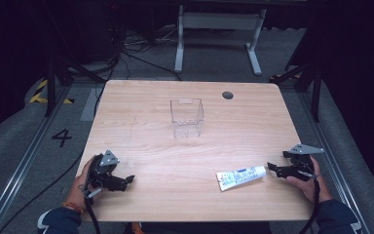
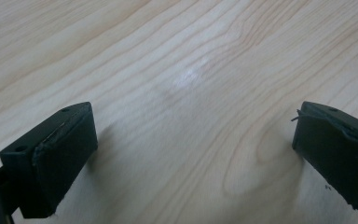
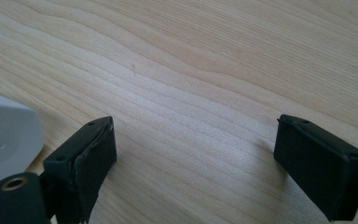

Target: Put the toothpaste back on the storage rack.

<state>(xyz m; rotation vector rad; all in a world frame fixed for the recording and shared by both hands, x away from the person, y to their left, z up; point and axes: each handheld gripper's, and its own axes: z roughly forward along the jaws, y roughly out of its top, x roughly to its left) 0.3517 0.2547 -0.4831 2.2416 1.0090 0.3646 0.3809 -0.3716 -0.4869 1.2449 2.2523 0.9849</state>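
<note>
Two grippers rest low at the near edge of the pale wooden table (image 1: pixel 141 105), jaws spread wide over bare wood. The right gripper (image 1: pixel 274 169) sits just right of the white toothpaste tube (image 1: pixel 241 177), whose cap points toward it. The left gripper (image 1: pixel 126 181) lies well apart at near left. A clear plastic box (image 1: pixel 187 117) stands far centre, open tabletop around it.

Clear plastic bin (image 1: pixel 187 117) upright at centre of wooden table (image 1: pixel 141 102); dark round hole (image 1: pixel 228 95) near far edge.
</note>
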